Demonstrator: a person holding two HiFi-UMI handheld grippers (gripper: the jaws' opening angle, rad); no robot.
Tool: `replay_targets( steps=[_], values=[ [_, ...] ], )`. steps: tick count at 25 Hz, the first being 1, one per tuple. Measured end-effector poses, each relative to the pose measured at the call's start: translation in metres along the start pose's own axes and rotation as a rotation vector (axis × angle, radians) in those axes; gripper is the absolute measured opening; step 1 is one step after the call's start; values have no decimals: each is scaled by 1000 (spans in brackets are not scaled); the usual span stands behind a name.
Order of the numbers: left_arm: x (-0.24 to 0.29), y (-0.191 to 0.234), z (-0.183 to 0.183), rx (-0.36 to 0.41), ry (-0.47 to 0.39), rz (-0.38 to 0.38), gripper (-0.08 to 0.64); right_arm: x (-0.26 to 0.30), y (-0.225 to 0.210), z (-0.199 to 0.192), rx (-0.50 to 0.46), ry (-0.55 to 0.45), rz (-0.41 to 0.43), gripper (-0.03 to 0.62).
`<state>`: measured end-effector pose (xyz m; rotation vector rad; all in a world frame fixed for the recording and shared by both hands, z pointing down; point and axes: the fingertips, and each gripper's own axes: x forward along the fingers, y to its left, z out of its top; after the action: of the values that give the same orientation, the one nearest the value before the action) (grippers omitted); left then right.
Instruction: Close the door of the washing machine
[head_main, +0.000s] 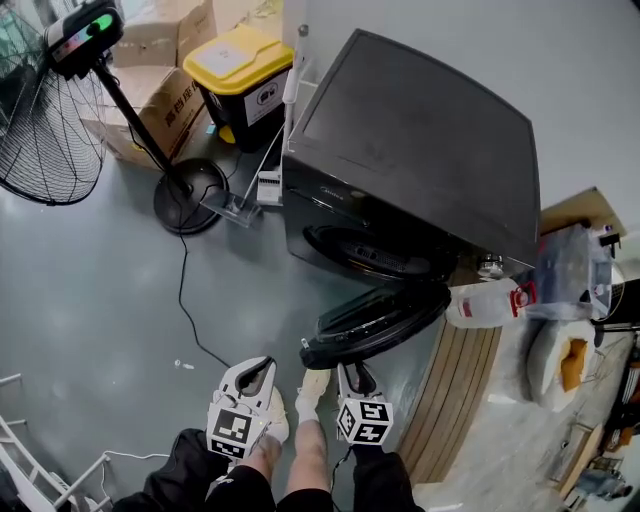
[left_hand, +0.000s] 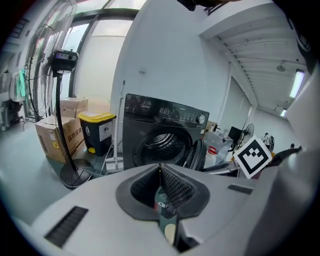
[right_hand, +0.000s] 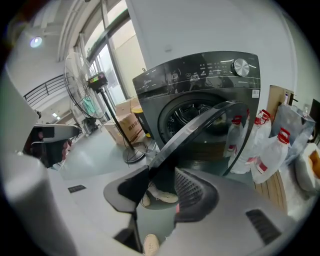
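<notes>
The dark washing machine (head_main: 420, 150) stands ahead, and its round door (head_main: 375, 318) is swung out wide toward me. The drum opening (head_main: 370, 255) is uncovered. My right gripper (head_main: 350, 372) sits just below the door's outer edge, jaws apart. In the right gripper view the door's rim (right_hand: 200, 130) runs down to the left fingertip (right_hand: 146, 172); contact cannot be told, and nothing is pressed between the pads. My left gripper (head_main: 256, 372) hangs left of the door, apart from it, fingertips together and empty. The left gripper view shows the machine (left_hand: 160, 125) and door (left_hand: 200, 155) farther off.
A standing fan (head_main: 50, 110) with a round base (head_main: 190, 195), a yellow-lidded bin (head_main: 240, 80) and cardboard boxes (head_main: 160, 100) stand to the machine's left. A cable (head_main: 185, 300) crosses the floor. Plastic bottles and bags (head_main: 490, 303) lie on the right by a wooden panel (head_main: 460, 390). My shoes (head_main: 310, 390) show between the grippers.
</notes>
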<state>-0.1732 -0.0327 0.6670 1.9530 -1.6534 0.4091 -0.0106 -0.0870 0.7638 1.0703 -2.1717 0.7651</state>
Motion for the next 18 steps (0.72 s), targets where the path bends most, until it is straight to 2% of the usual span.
replay_targets(
  steps=[8, 14, 18],
  values=[
    [16, 38, 18, -10, -7, 54, 29, 34, 16, 33, 13, -11, 2, 171],
    [22, 56, 34, -31, -16, 81, 29, 62, 23, 56, 162, 16, -7, 173],
    [25, 61, 39, -44, -13, 87, 29, 73, 25, 70, 179, 11, -4, 181]
  ],
)
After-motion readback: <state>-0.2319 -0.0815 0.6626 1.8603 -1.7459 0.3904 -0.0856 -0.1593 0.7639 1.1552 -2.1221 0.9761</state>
